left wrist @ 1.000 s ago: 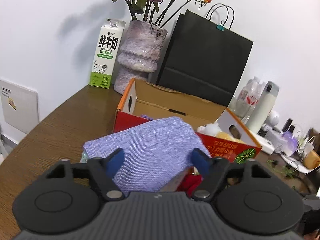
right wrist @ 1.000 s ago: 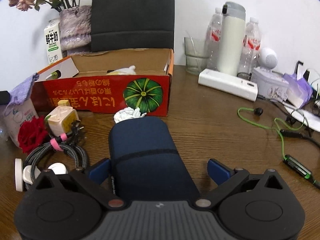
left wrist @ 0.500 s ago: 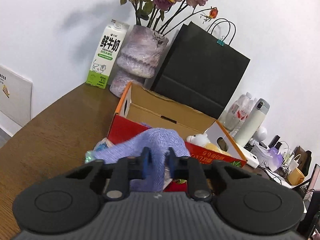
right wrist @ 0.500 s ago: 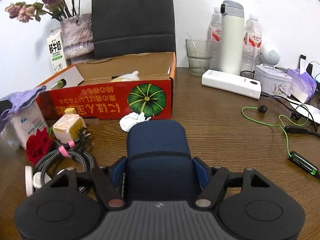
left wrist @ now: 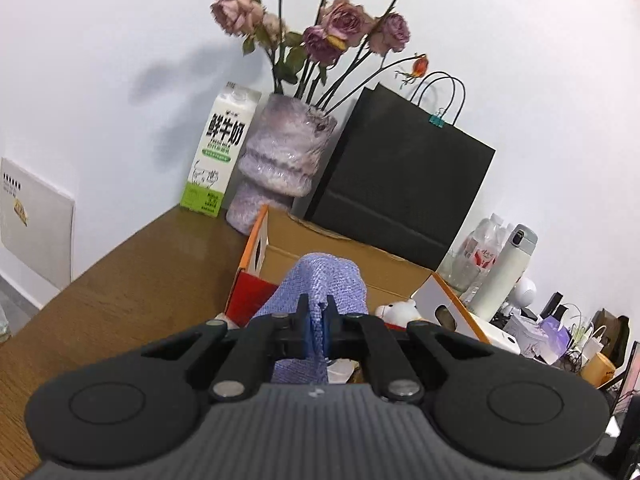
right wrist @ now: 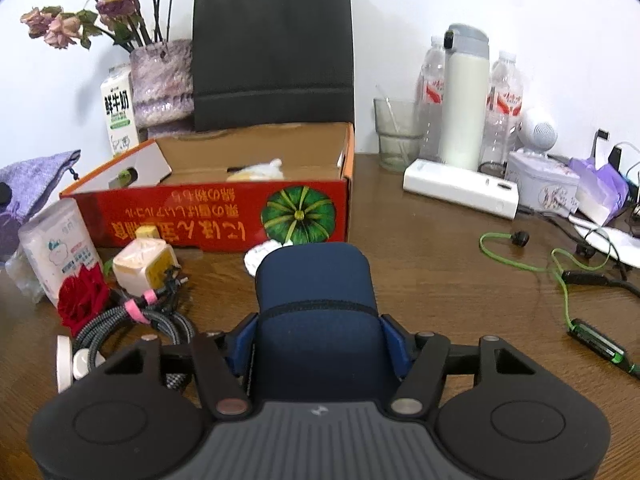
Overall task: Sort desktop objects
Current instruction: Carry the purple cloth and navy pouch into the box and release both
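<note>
Pinching the purple cloth pouch [left wrist: 320, 292] tight, the left tongs [left wrist: 316, 326] held it up toward the red pumpkin box [left wrist: 352, 252] at twelve o'clock, ready to drop in. The right tongs [right wrist: 316, 340] were closing on the navy case [right wrist: 316, 292] lying on the tabletop [right wrist: 440, 280].

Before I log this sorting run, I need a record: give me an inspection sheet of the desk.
Surface: brown wooden desk, crowded.
Job's things: purple cloth pouch; navy case; open red cardboard box.
Clutter: milk carton, flower vase, black paper bag, white flask.
Grippers: left gripper shut on the pouch; right gripper closing on the case.
Cables: green cord, braided bundle.
Surroundings: white wall.
</note>
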Tool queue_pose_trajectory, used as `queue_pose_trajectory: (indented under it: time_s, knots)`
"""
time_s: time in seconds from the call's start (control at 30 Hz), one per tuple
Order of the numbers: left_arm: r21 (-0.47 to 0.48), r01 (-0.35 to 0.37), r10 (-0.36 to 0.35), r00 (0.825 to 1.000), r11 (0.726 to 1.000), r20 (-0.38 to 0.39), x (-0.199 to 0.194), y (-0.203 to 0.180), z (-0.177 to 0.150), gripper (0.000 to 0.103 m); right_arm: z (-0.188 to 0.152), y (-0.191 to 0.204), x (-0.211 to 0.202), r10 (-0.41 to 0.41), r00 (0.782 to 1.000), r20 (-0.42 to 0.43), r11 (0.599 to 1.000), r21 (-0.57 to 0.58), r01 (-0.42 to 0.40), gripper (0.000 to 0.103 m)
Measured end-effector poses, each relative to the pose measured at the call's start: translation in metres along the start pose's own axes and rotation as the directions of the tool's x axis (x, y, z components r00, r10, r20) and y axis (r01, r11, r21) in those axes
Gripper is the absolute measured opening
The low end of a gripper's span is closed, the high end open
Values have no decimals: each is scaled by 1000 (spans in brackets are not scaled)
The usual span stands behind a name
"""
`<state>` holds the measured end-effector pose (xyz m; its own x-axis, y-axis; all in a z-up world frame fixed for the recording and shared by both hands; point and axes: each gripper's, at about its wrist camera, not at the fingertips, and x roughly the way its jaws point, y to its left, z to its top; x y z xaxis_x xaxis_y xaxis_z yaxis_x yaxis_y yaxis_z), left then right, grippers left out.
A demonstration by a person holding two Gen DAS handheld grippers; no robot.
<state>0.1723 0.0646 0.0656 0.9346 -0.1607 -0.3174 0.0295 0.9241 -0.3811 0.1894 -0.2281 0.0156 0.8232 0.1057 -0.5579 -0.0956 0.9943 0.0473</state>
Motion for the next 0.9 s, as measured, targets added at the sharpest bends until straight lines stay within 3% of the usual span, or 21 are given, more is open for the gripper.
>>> queue_pose_trajectory:
  time_s: [0.17, 0.7, 0.9]
  knots:
    - [34, -9, 9, 1000, 999, 4, -1, -7, -1, 6, 7, 3, -13, 13, 998, 62, 1000, -12, -12, 62]
    - [16, 35, -35, 999, 999, 25, -11, -7, 11, 6, 33, 25, -26, 44, 988, 151, 999, -32, -39, 62]
    - [49, 29, -31, 999, 998, 43, -7, -16, 25, 6, 46, 37, -27, 59, 983, 171, 998, -43, -52, 62]
